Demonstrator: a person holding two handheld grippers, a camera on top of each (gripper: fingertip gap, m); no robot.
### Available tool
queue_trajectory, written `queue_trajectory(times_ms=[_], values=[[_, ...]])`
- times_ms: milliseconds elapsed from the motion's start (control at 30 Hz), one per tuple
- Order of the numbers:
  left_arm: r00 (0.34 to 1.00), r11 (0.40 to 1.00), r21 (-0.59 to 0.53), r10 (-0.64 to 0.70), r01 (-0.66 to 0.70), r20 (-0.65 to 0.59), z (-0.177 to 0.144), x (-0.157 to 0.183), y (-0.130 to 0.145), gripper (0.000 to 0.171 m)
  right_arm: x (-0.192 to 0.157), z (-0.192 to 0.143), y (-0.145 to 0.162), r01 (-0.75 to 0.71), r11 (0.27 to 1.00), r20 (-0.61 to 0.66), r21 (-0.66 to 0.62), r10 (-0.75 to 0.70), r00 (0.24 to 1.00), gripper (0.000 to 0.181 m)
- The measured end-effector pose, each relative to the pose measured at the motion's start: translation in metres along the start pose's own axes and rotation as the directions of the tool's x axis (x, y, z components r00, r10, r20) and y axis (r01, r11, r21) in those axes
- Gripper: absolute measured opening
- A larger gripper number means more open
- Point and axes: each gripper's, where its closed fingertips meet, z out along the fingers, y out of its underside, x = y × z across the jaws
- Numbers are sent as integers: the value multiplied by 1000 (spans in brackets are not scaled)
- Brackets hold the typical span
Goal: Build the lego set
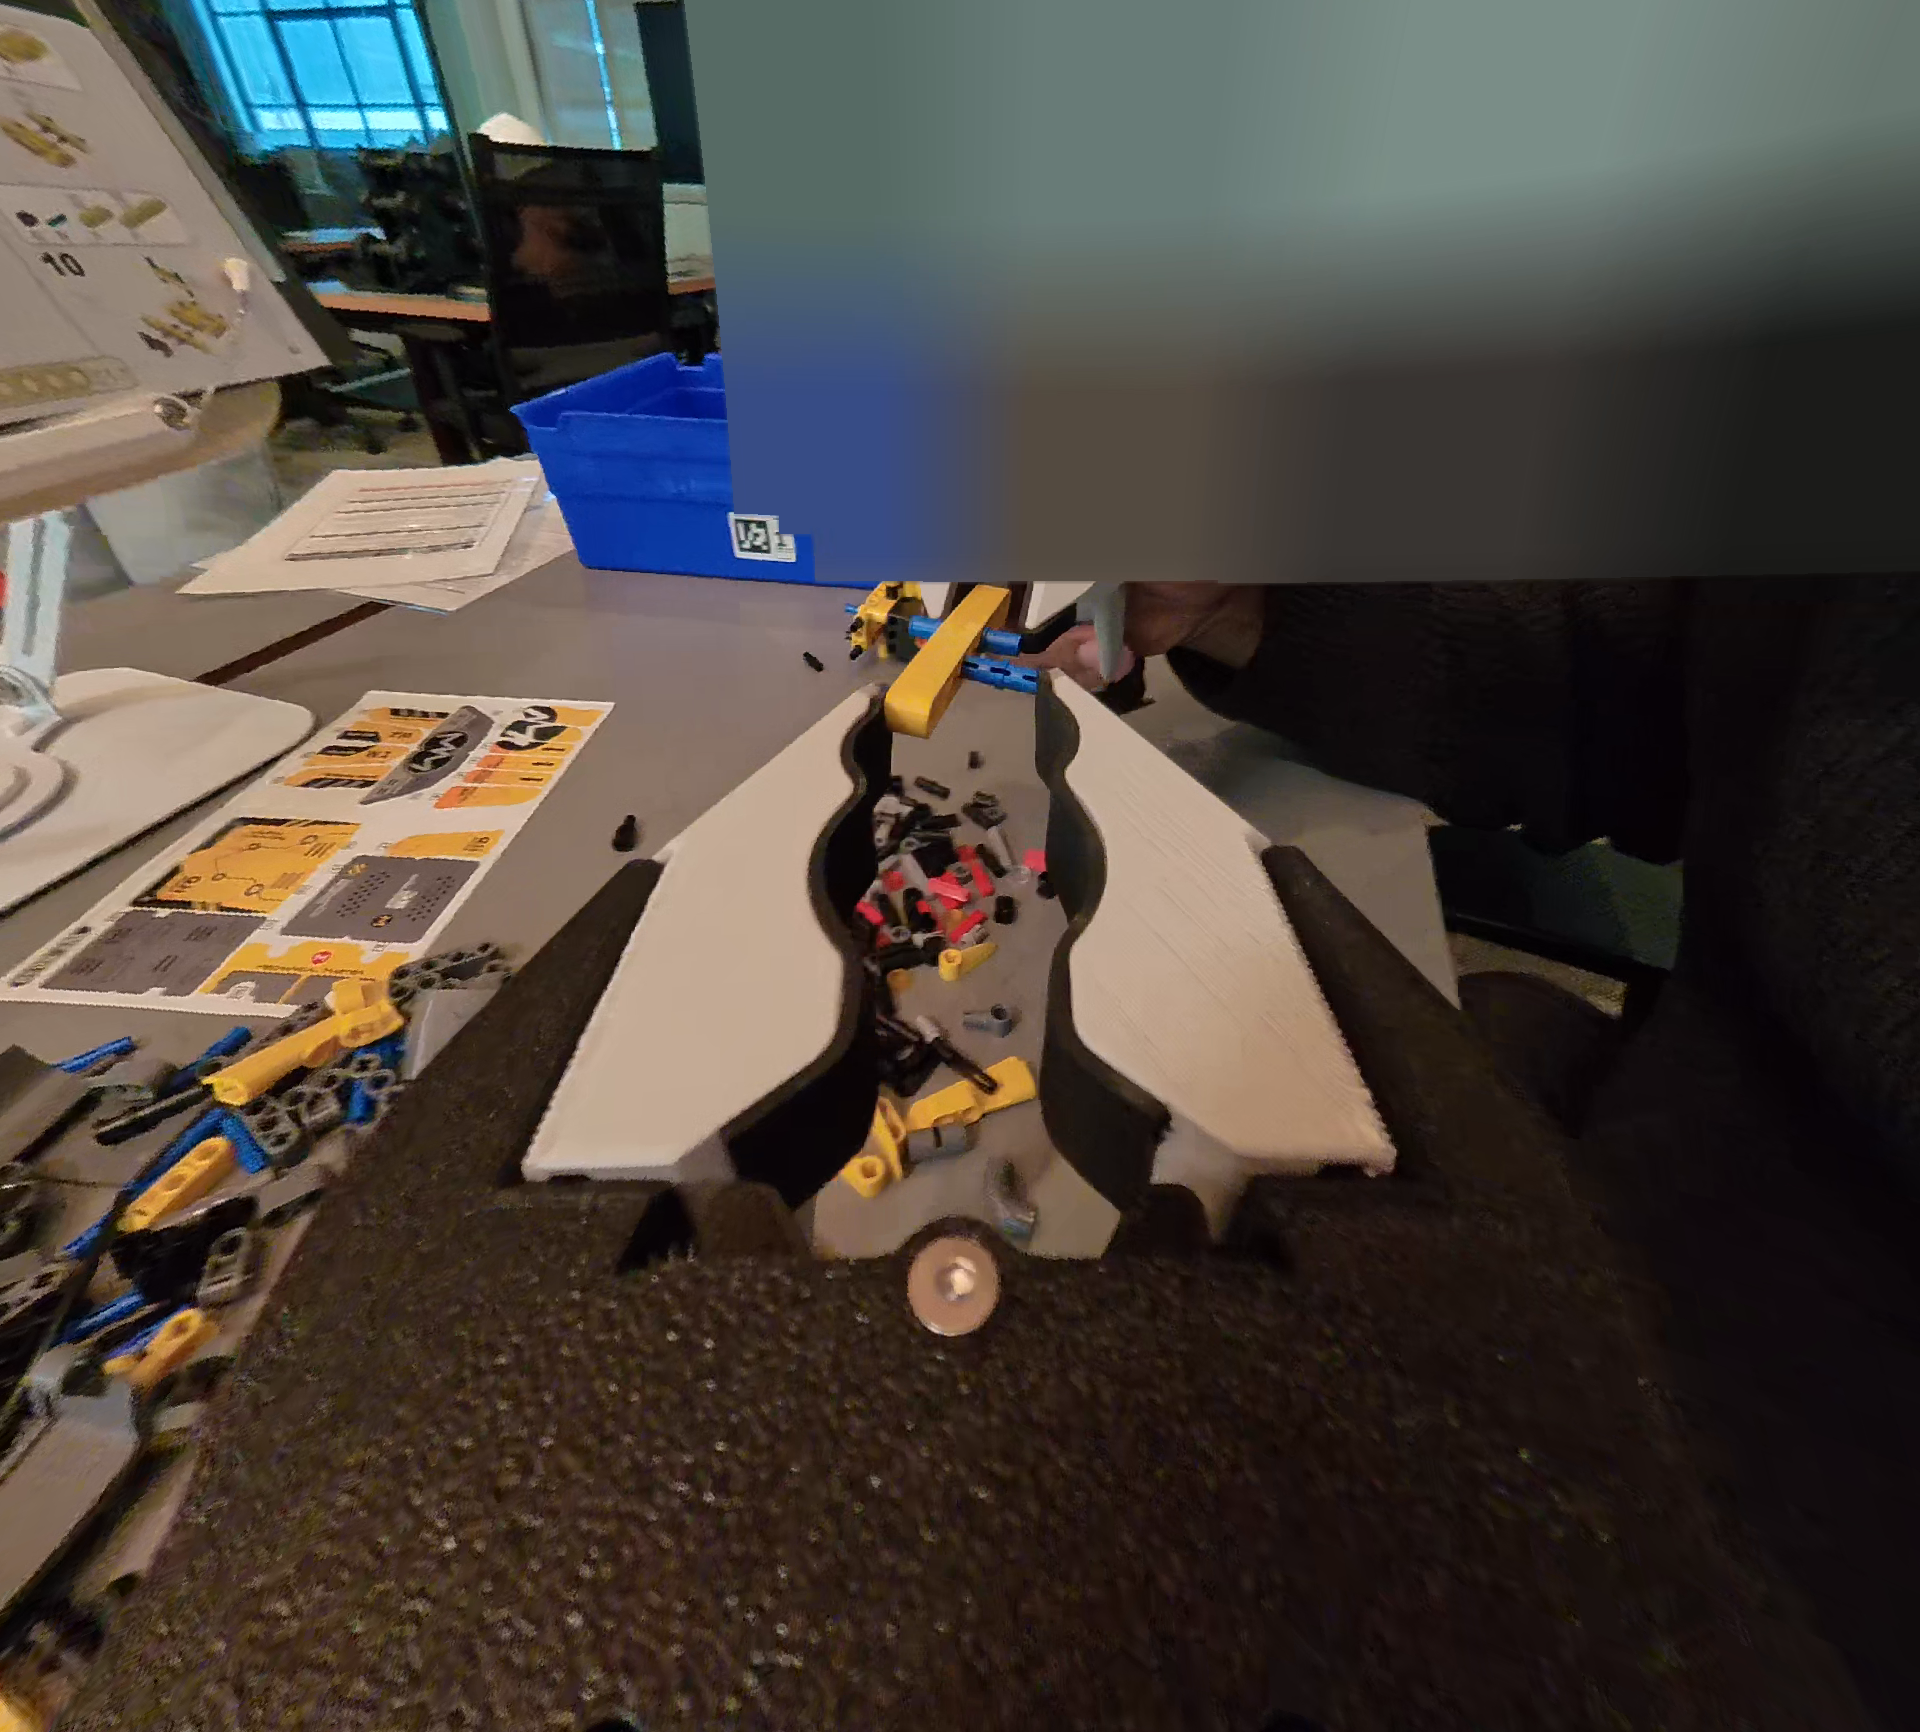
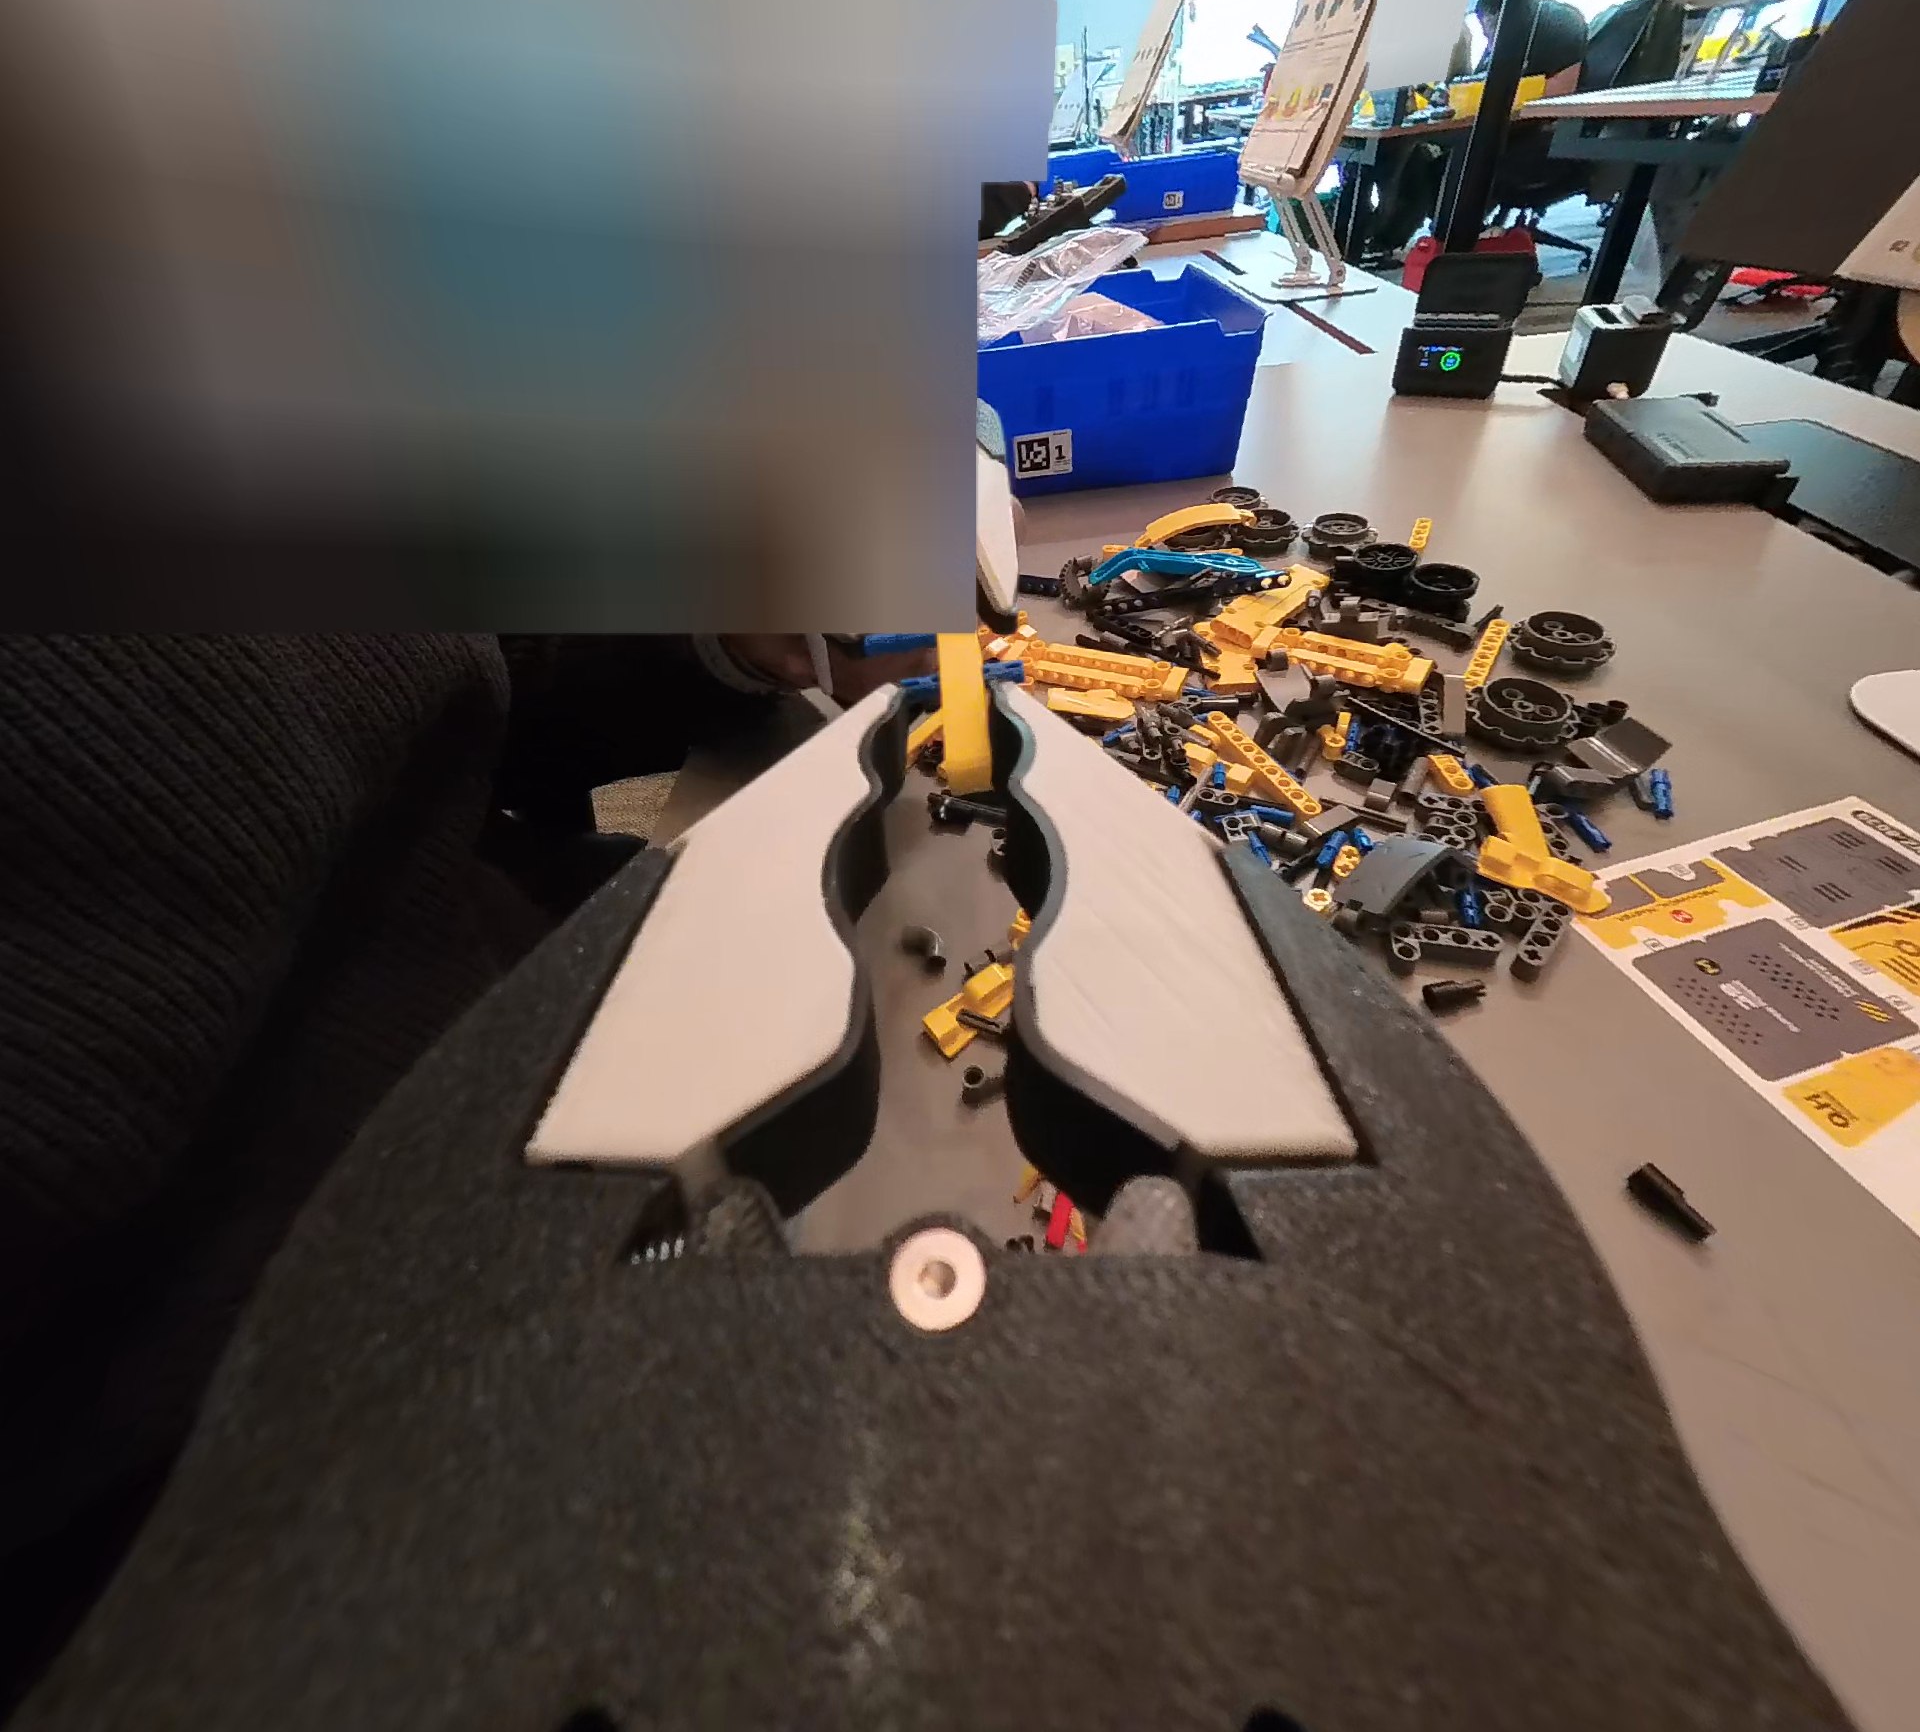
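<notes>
Pinching the yellow beam with the right tool; holding the left tool spread just beside that beam, above loose pins on the counter.

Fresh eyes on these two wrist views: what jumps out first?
The long yellow plastic beam with blue pins stands out, held above the table between the tips of the left gripper; in the right wrist view it sits at the tips of the right gripper. Next, the sprawling pile of yellow, grey and blue building pieces on the grey table, with a blue plastic bin behind.
</notes>
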Motion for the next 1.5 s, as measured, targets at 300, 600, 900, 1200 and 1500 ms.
queue_trajectory(times_ms=[300,600,900,1200,1500], values=[[999,999,-8,31,-31,26,1,0,0,26,1,-1,0,-14,1000,7,10,14,1000,15],[1000,1000,5,4,-4,26,1,-2,-2,26,3,1,-1,-102,994,53,51,99,994,15],[999,1000,-12,17,-17,47,2,-5,1,28,6,0,3,-39,999,-5,15,39,999,15],[997,999,0,37,-37,72,2,-6,0,22,5,0,3,5,1000,-15,-1,-5,1000,14],[999,1000,29,3,-5,51,1,-4,-5,21,2,1,-1,1,1000,-4,23,-1,1000,14]])
